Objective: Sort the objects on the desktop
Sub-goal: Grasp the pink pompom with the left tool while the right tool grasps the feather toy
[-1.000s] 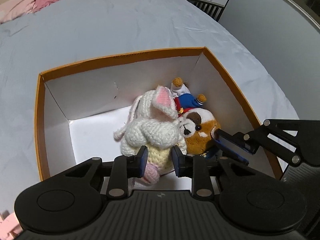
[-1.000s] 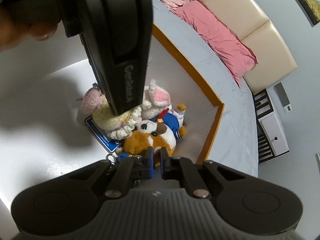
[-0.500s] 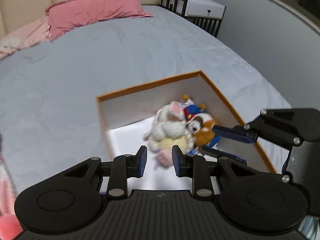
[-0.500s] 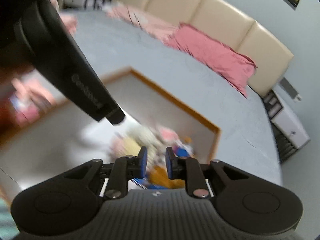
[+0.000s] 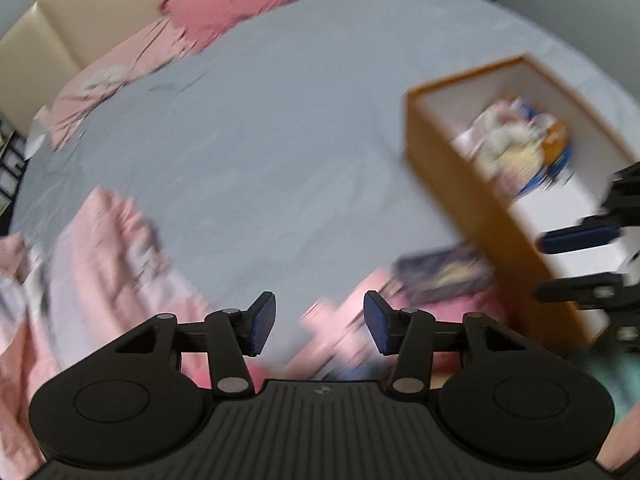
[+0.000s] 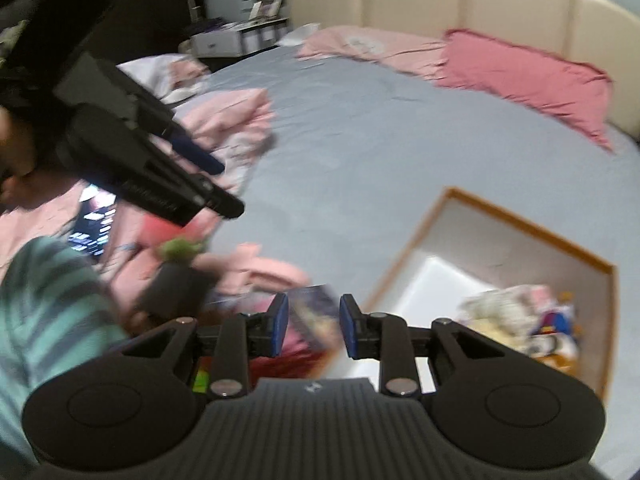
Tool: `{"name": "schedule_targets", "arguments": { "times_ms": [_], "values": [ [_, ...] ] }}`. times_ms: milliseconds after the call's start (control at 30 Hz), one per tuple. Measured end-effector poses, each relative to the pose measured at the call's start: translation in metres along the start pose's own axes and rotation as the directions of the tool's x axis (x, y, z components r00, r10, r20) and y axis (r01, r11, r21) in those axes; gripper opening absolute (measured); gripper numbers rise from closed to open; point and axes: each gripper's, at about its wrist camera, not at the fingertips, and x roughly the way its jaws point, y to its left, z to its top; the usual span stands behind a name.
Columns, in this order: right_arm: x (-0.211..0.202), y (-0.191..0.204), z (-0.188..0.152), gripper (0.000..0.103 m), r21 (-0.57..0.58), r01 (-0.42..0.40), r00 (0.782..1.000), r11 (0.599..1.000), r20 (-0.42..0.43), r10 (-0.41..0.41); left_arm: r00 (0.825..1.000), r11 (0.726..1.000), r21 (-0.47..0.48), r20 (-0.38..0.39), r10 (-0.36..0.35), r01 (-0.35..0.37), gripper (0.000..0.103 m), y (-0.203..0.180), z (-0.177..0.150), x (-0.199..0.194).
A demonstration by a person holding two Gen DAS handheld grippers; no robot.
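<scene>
Right wrist view, near first: our right tool (image 6: 308,330) has its jaws partly apart w/ nothing pinched. They have just been opening. Seen through the gap, lower down on the bed, is a dark picture card (image 6: 314,312). It looks blurry, so we can't tell its long way for sure; it seems to tilt a bit.

Left wrist view: our left tool (image 5: 318,324) is wide open and empty too, jaws just opened more. That same card (image 5: 444,274) sits a bit ahead and to the right of it, by the pink cloth (image 5: 360,320).

So we think the right tool is nearer the card & should go down for it.

Farther off, the orange box (image 6: 528,222) sits on the gray bed (image 6: 380,132), to the right of the card. The soft toys (image 6: 516,320) are in its far corner already. The card's trip would be short, over the near rim.
</scene>
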Motion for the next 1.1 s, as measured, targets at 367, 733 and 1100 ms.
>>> {"name": "schedule_targets", "arguments": {
  "times_ms": [367, 733, 1100],
  "values": [
    [0.048, 0.044, -0.009, 0.036, -0.049, -0.058, 0.983, 0.997, -0.18, 0.048, 0.985, 0.985, 0.157, -0.139, 0.098, -0.076, 0.064, 0.039, -0.065, 0.05],
    [0.082, 0.046, -0.02, 0.036, -0.059, -0.027, 0.972, 0.998, -0.233, 0.013, 0.993, 0.983, 0.184, -0.117, 0.017, 0.005, 0.064, 0.053, -0.081, 0.087],
    [0.087, 0.047, -0.023, 0.001, -0.054, -0.045, 0.972, 0.998, -0.232, 0.031, 0.995, 0.996, 0.076, -0.098, -0.036, 0.044, 0.052, 0.059, -0.088, 0.099]
  ]
}}
